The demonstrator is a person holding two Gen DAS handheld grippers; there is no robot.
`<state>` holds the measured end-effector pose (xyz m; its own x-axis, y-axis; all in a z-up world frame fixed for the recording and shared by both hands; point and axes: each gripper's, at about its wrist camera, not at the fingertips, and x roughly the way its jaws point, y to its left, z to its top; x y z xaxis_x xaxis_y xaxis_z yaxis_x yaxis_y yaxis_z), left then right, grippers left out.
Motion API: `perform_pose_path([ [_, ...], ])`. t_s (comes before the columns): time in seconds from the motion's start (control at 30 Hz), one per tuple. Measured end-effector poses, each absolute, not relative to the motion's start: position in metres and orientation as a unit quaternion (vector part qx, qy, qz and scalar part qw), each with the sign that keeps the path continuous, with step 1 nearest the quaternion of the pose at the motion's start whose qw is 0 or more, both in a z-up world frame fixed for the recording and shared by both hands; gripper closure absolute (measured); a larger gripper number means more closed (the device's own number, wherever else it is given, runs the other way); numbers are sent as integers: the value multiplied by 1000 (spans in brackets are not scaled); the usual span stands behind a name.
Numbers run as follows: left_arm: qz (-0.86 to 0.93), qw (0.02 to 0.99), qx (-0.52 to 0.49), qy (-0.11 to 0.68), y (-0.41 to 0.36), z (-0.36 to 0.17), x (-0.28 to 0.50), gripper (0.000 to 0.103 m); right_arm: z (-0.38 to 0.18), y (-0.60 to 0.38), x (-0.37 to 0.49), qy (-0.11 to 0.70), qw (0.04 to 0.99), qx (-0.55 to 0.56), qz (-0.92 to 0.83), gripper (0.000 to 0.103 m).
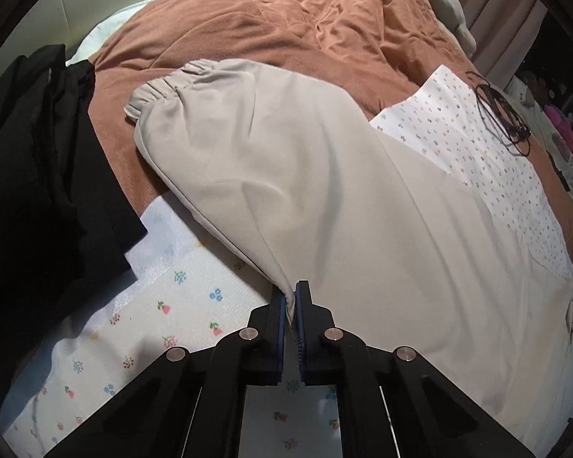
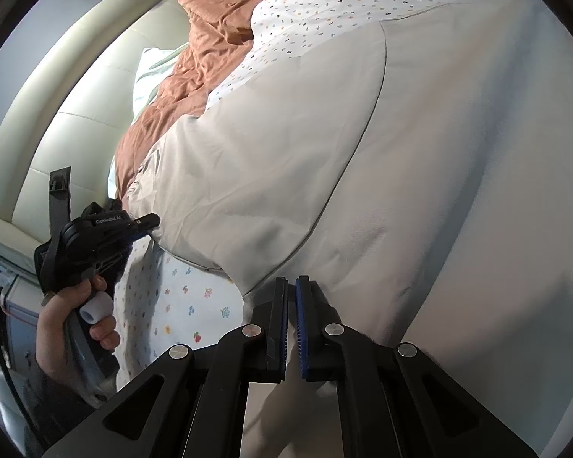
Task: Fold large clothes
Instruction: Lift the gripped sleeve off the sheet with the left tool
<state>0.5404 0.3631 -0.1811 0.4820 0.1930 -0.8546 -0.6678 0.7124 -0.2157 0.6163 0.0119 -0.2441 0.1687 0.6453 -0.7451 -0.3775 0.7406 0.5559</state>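
Note:
A large beige garment [image 1: 305, 175] with an elastic gathered band [image 1: 160, 87] lies spread on the bed. My left gripper [image 1: 291, 297] is shut on its near edge, with cloth pinched between the blue pads. In the right wrist view the same garment [image 2: 401, 152] fills most of the frame. My right gripper [image 2: 291, 290] is shut on a fold of its near edge. The left gripper [image 2: 149, 223] shows there too, held in a hand and clamped on a corner of the garment at the left.
A floral white sheet [image 1: 164, 328] covers the bed under the garment. A rust-brown blanket [image 1: 286, 26] lies beyond it. Black clothing [image 1: 38, 175] is piled at the left. A black cable [image 1: 504, 114] lies at the far right. A cream padded headboard [image 2: 76, 95] stands at the left.

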Motion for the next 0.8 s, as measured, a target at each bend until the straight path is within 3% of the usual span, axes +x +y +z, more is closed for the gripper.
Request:
perform_pose_path([
  [0.57, 186, 917, -149, 321, 263, -20, 540, 101, -219, -18, 614, 541, 759, 147, 331, 97],
  [0.6, 177, 920, -143, 318, 254, -16, 541, 101, -214, -26, 614, 538, 763, 148, 327, 95],
  [0.67, 155, 928, -130, 311, 236, -8, 541, 101, -206, -44, 611, 528, 772, 152, 320, 81],
  [0.7, 142, 932, -123, 309, 226, -5, 541, 101, -201, -54, 609, 521, 777, 156, 317, 65],
  [0.73, 129, 935, -119, 308, 216, -3, 540, 101, -197, -65, 608, 514, 783, 163, 311, 56],
  [0.8, 109, 938, -112, 309, 197, -1, 540, 101, -191, -89, 605, 505, 792, 185, 289, 55],
])
